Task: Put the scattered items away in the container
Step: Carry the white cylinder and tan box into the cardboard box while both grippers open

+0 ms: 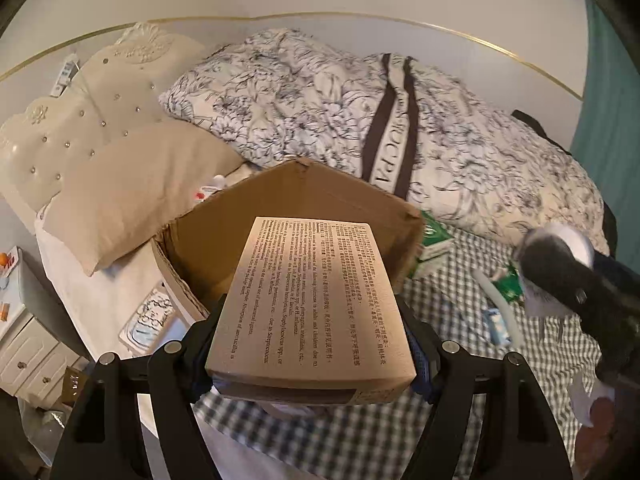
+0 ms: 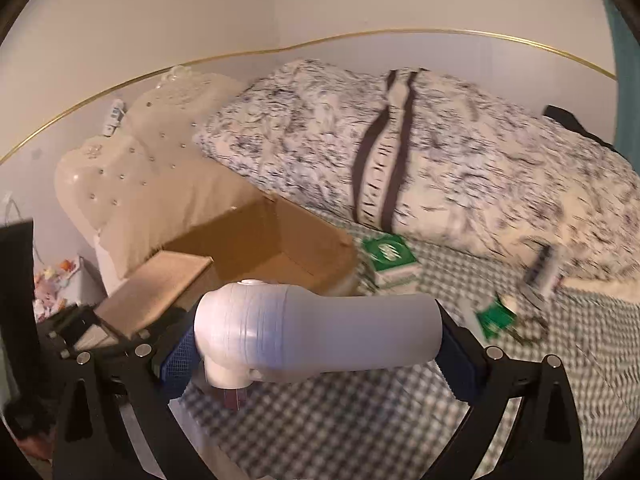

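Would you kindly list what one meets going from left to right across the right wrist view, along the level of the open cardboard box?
Tufted headboard → beige pillow → open cardboard box → green and white packet → small green item on the checked sheet.

So we've got a bed (image 2: 360,420) here with a green-and-white checked sheet, and a fair bit sitting on it. The open cardboard box (image 1: 288,208) rests on the sheet next to a tan pillow (image 1: 132,196) by the headboard. A rumpled floral duvet (image 1: 440,136) is piled along the far side. Just beside the box we can see a green-and-white carton (image 2: 390,262), and further along a small green packet (image 2: 494,318). There's also a little blue-and-white item (image 1: 494,322), too blurry for us to identify.
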Available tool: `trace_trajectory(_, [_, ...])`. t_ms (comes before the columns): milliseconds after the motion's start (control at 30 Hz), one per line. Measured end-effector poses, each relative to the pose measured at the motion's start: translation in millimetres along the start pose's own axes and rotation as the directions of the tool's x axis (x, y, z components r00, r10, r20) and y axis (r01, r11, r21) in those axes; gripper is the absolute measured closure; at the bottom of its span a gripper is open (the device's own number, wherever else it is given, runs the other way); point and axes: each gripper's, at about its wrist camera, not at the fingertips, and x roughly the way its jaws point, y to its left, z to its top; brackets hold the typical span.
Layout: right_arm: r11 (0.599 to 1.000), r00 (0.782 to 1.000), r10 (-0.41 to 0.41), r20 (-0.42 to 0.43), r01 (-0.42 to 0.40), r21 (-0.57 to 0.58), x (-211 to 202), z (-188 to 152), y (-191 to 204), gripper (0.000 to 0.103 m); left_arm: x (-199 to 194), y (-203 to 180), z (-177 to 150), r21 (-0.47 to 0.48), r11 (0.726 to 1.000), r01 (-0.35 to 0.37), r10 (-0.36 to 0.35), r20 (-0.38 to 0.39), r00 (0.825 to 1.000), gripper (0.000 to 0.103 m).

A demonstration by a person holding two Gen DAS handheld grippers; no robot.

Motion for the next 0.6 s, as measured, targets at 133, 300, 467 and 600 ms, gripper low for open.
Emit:
trace_trajectory(133, [0.999,0.999,0.042,-0.028,-0.042,-0.018,44.3,13.1,16.2,0.003,28.2,18.1,5.9,-0.035,0.999,-0.007,0.007,-0.016,1.0,0.027])
trace_trajectory(300, [0.998,0.996,0.063,-0.061,-0.063,-0.001,95.9,22.5,25.7,0.003,56.8,31.3,2.2,-0.07,0.997,-0.031,0.029,-0.036,0.999,0.027])
trace_trajectory(467, [0.984,0.985,0.144,-0.093,-0.133,0.119,129.5,30.7,14.5,0.003,69.7,37.3,0.1,-0.097,0.995,-0.039,0.038,-0.021,0.999,0.012])
trace_trajectory(600, [0.954,0.977,0.198,-0.078,-0.174,0.243,127.9,34.5,-5.0,0.0,63.3,30.9,1.7,-0.098,0.995,-0.018,0.017,-0.017,1.0,0.006])
